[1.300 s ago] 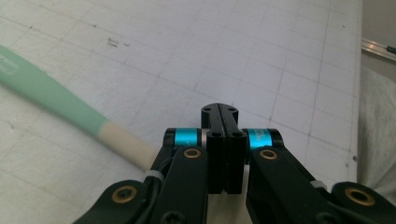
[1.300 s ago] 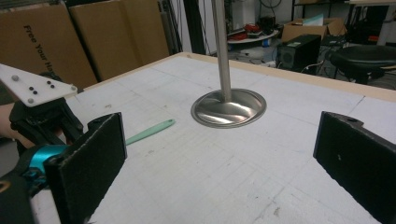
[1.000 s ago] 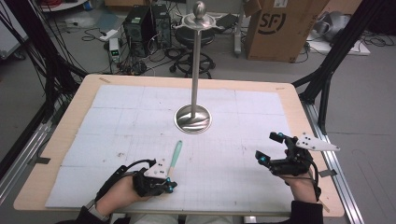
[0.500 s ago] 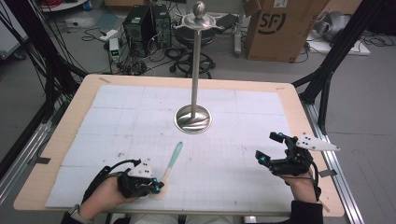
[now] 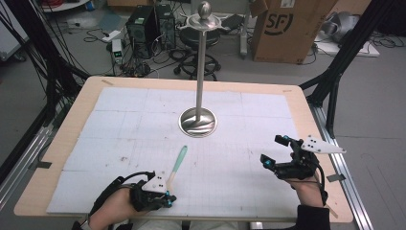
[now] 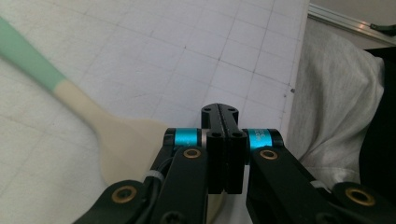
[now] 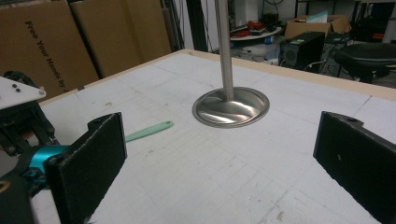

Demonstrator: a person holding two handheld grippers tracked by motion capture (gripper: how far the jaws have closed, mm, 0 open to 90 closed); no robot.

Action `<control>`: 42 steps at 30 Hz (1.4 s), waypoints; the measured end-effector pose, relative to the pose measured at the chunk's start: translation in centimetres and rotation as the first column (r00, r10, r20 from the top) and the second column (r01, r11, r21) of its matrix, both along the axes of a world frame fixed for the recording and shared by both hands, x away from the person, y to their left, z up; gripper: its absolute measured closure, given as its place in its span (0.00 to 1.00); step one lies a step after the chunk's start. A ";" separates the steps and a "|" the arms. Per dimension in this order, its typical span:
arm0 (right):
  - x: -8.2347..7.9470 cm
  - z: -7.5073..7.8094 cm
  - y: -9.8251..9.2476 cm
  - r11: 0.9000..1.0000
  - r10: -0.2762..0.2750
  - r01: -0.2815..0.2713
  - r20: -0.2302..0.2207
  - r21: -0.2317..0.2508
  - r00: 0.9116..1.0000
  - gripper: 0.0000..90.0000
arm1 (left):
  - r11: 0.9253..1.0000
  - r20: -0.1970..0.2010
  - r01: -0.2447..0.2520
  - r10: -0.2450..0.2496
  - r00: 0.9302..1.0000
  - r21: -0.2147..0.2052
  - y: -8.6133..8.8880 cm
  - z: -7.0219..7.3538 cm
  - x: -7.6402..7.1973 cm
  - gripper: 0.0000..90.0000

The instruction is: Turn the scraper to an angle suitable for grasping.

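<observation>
So there's one table (image 5: pixel 62 143) with a white gridded mat (image 5: pixel 124 124) on it, and not much else: one spatula, one metal stand, two grippers.

Going from the left: the left gripper (image 5: pixel 167 197) sits low near the front edge, left of the middle, jaws pressed flat together with nothing between them. In the left gripper view the cream blade of the spatula (image 6: pixel 116 140) lies right beside and partly under those closed jaws, not gripped.

The spatula (image 5: pixel 176 165) itself lies flat on the mat, green handle pointing away toward the stand, blade toward the front edge.

The stand (image 5: pixel 197 122), round base and one tall pole, is about mid-table, nearer the far edge.

Over by the right edge, toward the front corner, the right gripper (image 5: pixel 274 152) has its jaws spread wide, empty, well apart from the spatula.
</observation>
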State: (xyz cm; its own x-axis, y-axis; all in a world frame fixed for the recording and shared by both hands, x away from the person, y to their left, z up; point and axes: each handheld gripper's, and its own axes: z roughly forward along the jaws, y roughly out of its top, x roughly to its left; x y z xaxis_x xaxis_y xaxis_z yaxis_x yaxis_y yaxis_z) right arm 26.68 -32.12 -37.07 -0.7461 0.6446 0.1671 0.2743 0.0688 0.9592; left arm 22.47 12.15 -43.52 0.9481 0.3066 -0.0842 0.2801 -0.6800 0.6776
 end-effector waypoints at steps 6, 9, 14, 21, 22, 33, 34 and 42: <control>0.0 0.0 -0.2 1.000 -0.006 0.006 0.005 0.005 1.000 0.02 | 0.999 -0.009 -0.040 0.040 0.999 -0.011 1.0 0.1 0.3 1.00; -0.1 0.0 -0.3 1.000 -0.007 0.007 0.004 0.006 1.000 0.02 | 0.997 -0.010 -0.066 0.066 0.998 -0.025 1.7 0.3 0.4 1.00; -0.1 0.0 -0.3 1.000 -0.011 0.011 0.006 0.009 1.000 0.02 | 0.993 -0.013 -0.114 0.114 0.993 -0.034 2.8 0.4 0.9 1.00; -0.1 0.0 -0.2 1.000 -0.009 0.009 0.005 -0.001 1.000 0.02 | 0.993 0.019 -0.099 0.100 0.995 -0.059 0.4 0.2 1.1 1.00; -0.1 0.0 -0.2 1.000 -0.010 0.010 0.002 -0.001 1.000 0.02 | 0.993 0.027 -0.107 0.109 0.994 -0.052 0.0 0.2 1.2 1.00; -0.2 -0.1 -0.3 1.000 -0.010 0.010 0.004 0.000 1.000 0.02 | 0.987 0.028 -0.157 0.157 0.987 -0.019 -0.2 -0.2 3.0 1.00; -0.2 -0.1 -0.3 1.000 -0.010 0.010 0.004 0.000 1.000 0.02 | 0.988 0.028 -0.154 0.155 0.988 -0.016 -0.1 -0.2 3.0 1.00; -0.3 -0.1 -0.5 1.000 -0.016 0.016 0.004 0.006 1.000 0.02 | 0.984 0.016 -0.181 0.181 0.983 0.002 2.0 0.0 3.2 1.00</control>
State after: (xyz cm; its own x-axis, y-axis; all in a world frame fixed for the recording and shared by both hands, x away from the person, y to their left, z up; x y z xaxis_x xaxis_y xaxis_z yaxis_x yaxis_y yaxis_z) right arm 26.37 -32.64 -37.18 -0.7367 0.6551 0.1679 0.2713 0.0588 0.9607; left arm 25.69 14.17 -43.48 0.8782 0.4733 -0.0683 0.3879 -0.6215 0.6806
